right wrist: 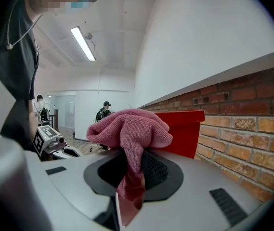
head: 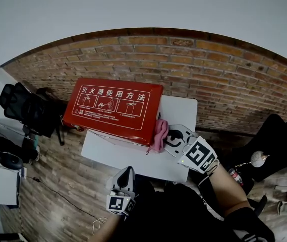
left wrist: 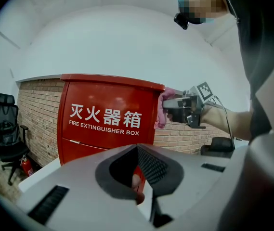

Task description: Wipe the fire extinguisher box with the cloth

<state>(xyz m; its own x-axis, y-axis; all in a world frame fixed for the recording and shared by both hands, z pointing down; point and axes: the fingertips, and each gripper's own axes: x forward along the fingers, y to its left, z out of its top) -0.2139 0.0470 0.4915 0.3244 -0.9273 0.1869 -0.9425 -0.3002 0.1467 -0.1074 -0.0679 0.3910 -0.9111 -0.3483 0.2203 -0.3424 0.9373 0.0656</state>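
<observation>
The red fire extinguisher box (head: 114, 109) stands on a white table (head: 128, 158); its front with white lettering fills the left gripper view (left wrist: 105, 121). My right gripper (head: 167, 135) is shut on a pink cloth (head: 159, 133), which is pressed against the box's right side. In the right gripper view the cloth (right wrist: 129, 134) bunches out of the jaws, with the box's red edge (right wrist: 182, 129) just behind it. My left gripper (head: 127, 173) hovers at the table's near edge, in front of the box, shut with nothing held (left wrist: 139, 191).
A brick wall (head: 224, 79) runs behind the table. A black office chair (head: 24, 107) stands left of the box, and a small extinguisher (left wrist: 26, 165) sits on the floor beside it. Another dark chair (head: 279, 140) is at the right. People stand far off (right wrist: 103, 110).
</observation>
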